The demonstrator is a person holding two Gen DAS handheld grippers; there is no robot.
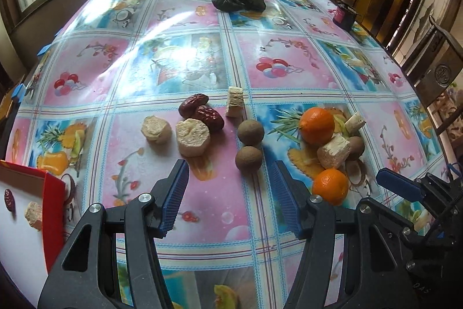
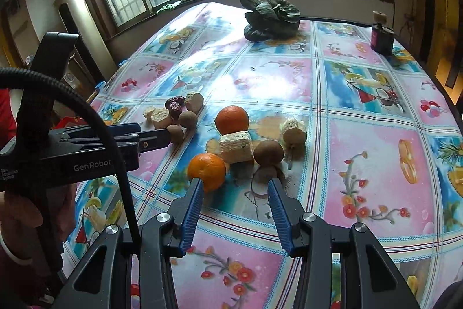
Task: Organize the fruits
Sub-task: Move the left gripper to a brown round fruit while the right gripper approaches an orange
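**A:** What lies at the table's left edge?

**B:** Item one: a red-walled box (image 1: 53, 193) with a white floor, holding one red date (image 1: 9, 200) and one pale chunk (image 1: 34, 215).

**A:** And ahead of your left gripper?

**B:** Your left gripper (image 1: 228, 194) hangs over the tablecloth (image 1: 202, 207), its blue fingers spread with nothing between them. Beyond it, mid-table: two pale round chunks (image 1: 192, 136), side by side; two red dates on the cloth (image 1: 202, 110), touching each other and the nearer chunk; a taller pale piece (image 1: 235, 102) standing behind; two brown round fruits (image 1: 249, 145), one in front of the other.

**A:** Further right?

**B:** A second cluster: one orange at the back (image 2: 232, 119), a pale block (image 2: 235, 146) touching it in front, a brown fruit (image 2: 268, 152) just beside the block, a pale stub (image 2: 294, 131) behind that. The near orange (image 2: 206, 170) sits against the tip of your right gripper's left finger. Your right gripper (image 2: 235, 209) is also spread wide, holding nothing.

**A:** Far edge?

**B:** Leafy greens (image 2: 272, 18) near the middle; a dark jar (image 2: 382, 38) towards the far right corner.
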